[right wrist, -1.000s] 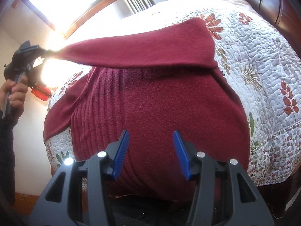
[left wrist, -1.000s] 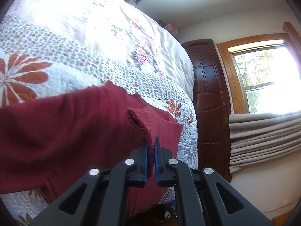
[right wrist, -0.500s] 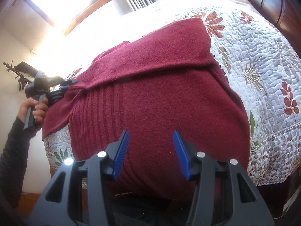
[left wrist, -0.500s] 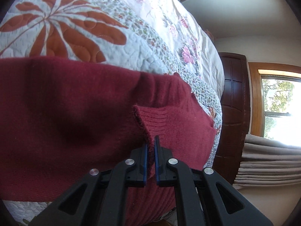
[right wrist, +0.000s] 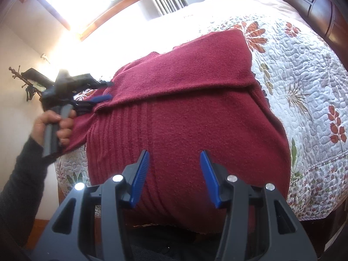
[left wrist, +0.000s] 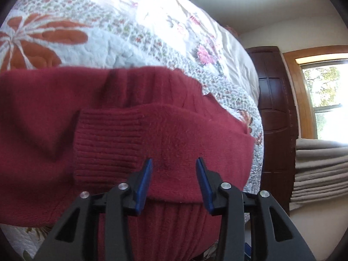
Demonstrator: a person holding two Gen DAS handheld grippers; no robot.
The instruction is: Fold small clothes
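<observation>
A dark red knit sweater (right wrist: 195, 113) lies spread on the floral quilt (right wrist: 304, 69) of a bed. One sleeve is folded across its upper body, and the ribbed cuff (left wrist: 108, 143) rests flat on the chest. My left gripper (left wrist: 174, 163) stands open just above the sleeve beside the cuff, holding nothing. In the right wrist view this same left gripper (right wrist: 106, 91) shows at the sweater's left side, held by a hand (right wrist: 54, 126). My right gripper (right wrist: 175, 155) hovers open over the sweater's lower body, empty.
The quilt (left wrist: 108, 32) covers the bed beyond the sweater. A dark wooden bed frame (left wrist: 276, 108) and a window with stacked blinds (left wrist: 322, 163) are to the right in the left wrist view. The dark wooden frame (right wrist: 304, 2) also shows at the far right corner. A dark sleeve (right wrist: 21, 184) is at the left.
The left gripper lowered the sleeve across the sweater, then opened and let go of the cuff, which now lies flat. The right gripper has stayed open in place.
</observation>
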